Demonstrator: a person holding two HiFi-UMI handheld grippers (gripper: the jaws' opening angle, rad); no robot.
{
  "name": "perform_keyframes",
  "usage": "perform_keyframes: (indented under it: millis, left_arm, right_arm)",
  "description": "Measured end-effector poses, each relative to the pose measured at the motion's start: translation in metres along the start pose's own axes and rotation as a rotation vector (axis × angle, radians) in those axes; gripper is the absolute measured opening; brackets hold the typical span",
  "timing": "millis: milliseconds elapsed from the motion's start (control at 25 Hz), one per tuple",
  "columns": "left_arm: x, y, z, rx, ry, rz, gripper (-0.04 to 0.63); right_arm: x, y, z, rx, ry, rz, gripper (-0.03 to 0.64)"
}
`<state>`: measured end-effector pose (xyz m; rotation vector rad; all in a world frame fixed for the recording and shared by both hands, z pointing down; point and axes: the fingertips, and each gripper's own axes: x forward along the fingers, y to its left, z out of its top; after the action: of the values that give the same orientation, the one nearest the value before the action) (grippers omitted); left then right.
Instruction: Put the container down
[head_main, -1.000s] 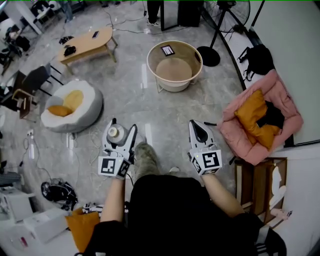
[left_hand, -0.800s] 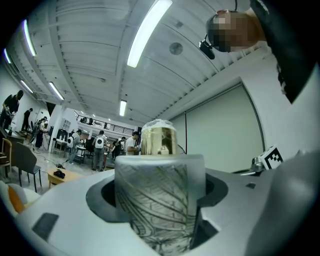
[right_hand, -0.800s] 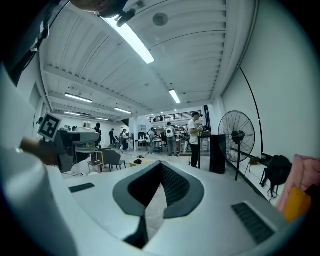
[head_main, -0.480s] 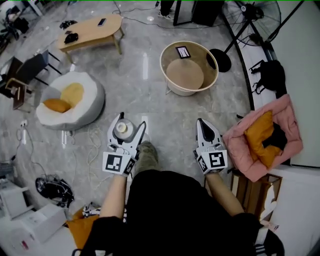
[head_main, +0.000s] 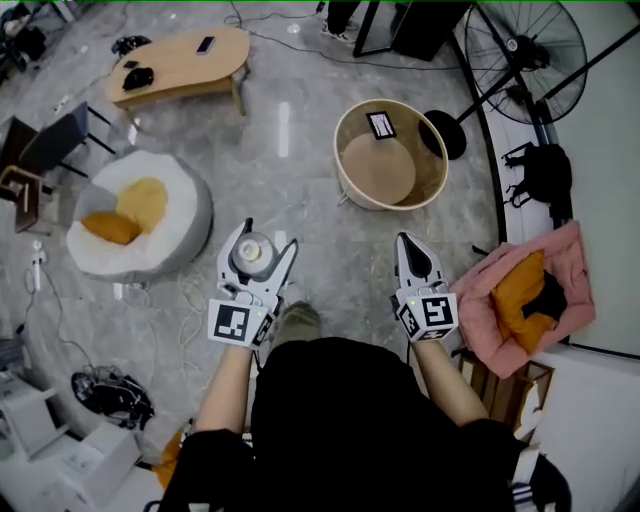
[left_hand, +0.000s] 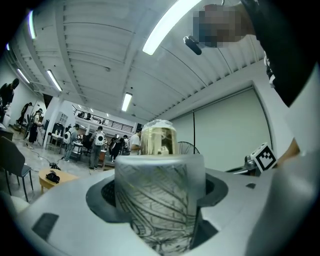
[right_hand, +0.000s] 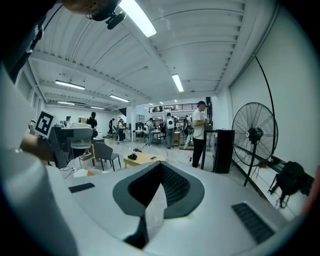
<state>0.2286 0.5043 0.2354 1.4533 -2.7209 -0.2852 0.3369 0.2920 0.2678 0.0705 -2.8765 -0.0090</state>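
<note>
One container (head_main: 250, 253) pinched in our left gripper (head_main: 266, 240), not yet put down, hanging above floor (head_main: 300, 190); right gripper (head_main: 409, 242) jaws pressed together, empty.

On my head camera the fan (head_main: 527, 48) runs off the top edge, and my torso (head_main: 340, 420) hides whatever lies beneath me. The dark flat thing (head_main: 381, 124) in the basket (head_main: 338, 150) is too small to identify. In the left gripper view the container (left_hand: 159, 195) blocks much of the room, and the distant people (left_hand: 95, 145) are too small to make out.
</note>
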Motion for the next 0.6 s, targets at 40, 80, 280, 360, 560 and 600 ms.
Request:
perform_keyframes:
  millis: [40,80,280,360,560,600]
  left_arm:
    - [0.004,0.010,0.003,0.000,-0.005,-0.003,0.344]
    - [0.007,0.019,0.006,0.003,-0.006,-0.007,0.344]
    - [0.019,0.062,0.015,0.011,-0.011,-0.028,0.344]
    - [0.019,0.071,0.015,0.006,-0.018,-0.019,0.344]
    - [0.028,0.082,0.007,0.009,-0.024,0.013,0.344]
    - [0.031,0.086,0.006,0.007,-0.020,0.019,0.344]
  right_arm:
    - [0.009,0.004,0.003,-0.006,0.000,-0.001,0.020]
    - [0.017,0.007,0.007,-0.012,0.000,-0.006,0.020]
    - [0.048,0.012,0.019,-0.035,-0.001,-0.050,0.020]
    - [0.052,0.010,0.017,-0.035,0.013,-0.055,0.020]
    - [0.065,-0.008,0.009,-0.038,0.036,-0.063,0.020]
    - [0.070,-0.011,0.009,-0.037,0.037,-0.063,0.020]
